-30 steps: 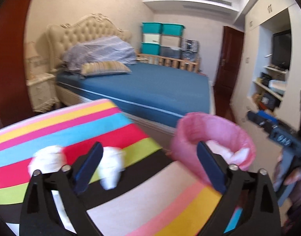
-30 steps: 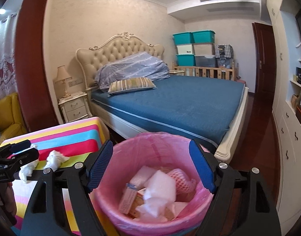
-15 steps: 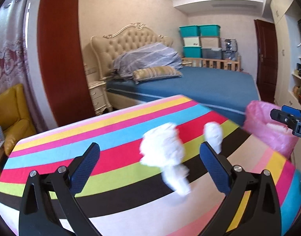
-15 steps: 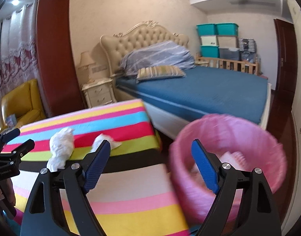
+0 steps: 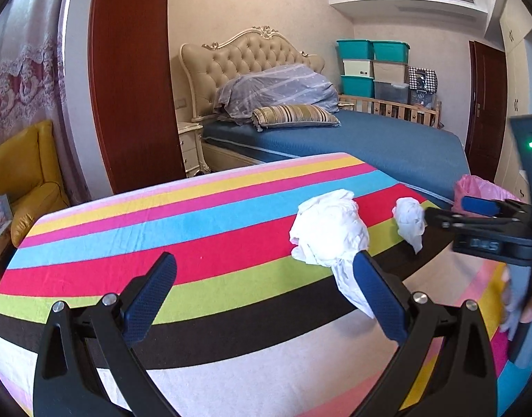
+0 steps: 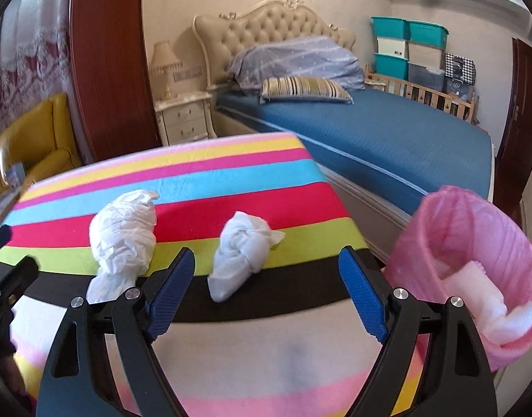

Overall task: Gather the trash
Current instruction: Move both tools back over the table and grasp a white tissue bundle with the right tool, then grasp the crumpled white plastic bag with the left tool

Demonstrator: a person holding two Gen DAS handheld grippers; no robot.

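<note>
Pink-lined bin (image 6: 474,260), right of the right gripper (image 6: 266,290), already holds foam scraps. Two wads left. Small tissue wad (image 6: 241,253) lies between its fingers, apart, empty. Large wad (image 5: 330,231) sits just beyond the left gripper (image 5: 266,293), fingers apart, touching the right one. Striped worktop (image 5: 161,222); bed (image 5: 387,142) behind.

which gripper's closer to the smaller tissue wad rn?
Right. The right gripper points straight at the smaller tissue wad, jaws open just short of it. The left gripper sits farther off, with the larger wad by its right finger.
</note>
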